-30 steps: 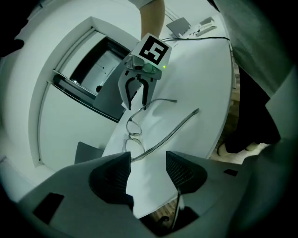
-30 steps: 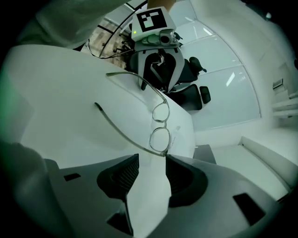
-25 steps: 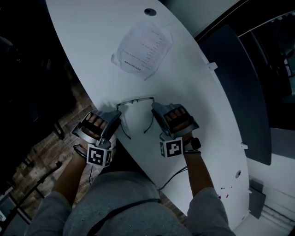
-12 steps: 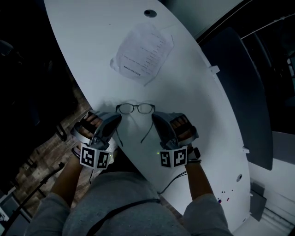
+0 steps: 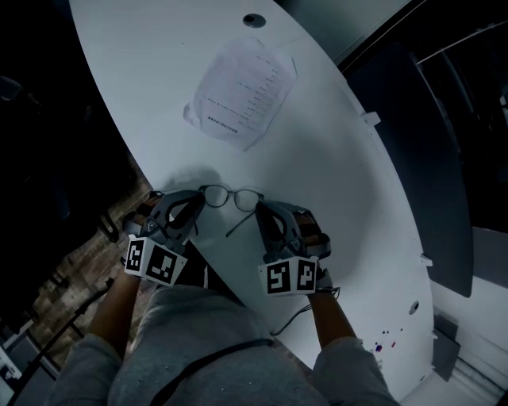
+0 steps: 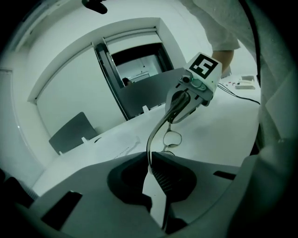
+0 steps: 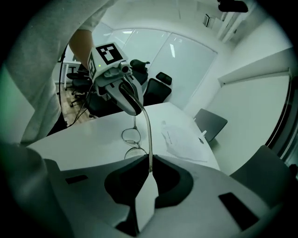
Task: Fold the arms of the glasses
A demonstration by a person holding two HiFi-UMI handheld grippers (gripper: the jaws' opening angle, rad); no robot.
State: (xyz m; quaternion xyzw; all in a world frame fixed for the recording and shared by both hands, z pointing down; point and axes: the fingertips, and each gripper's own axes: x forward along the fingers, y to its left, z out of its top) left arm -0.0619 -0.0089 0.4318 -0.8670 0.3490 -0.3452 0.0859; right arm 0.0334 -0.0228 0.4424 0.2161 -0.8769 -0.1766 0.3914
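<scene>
Thin dark-framed glasses [image 5: 231,197] hang just above the white table [image 5: 333,158] near its front edge, held between my two grippers. My left gripper [image 5: 193,208] pinches the frame's left end, and its jaws are still closing on the thin dark arm [image 6: 150,148] that runs between them. My right gripper [image 5: 264,216] is shut on the other arm [image 7: 149,139] by the right lens. One arm [image 5: 239,225] trails loose under the lenses. The left gripper view shows a lens [image 6: 171,138] and the right gripper [image 6: 179,108] beyond it. The right gripper view shows both lenses [image 7: 131,135] and the left gripper [image 7: 125,96].
A printed sheet in a clear sleeve [image 5: 240,90] lies farther up the table. A round cable hole [image 5: 252,19] sits near the far end. A dark chair [image 5: 413,151] stands along the table's right side. A cable [image 5: 295,314] hangs off the front edge.
Both grippers went from open beside the flat-lying glasses to shut on them. Both wrists rolled, and the glasses rose off the table and tilted. The left hand lifted and moved inward.
</scene>
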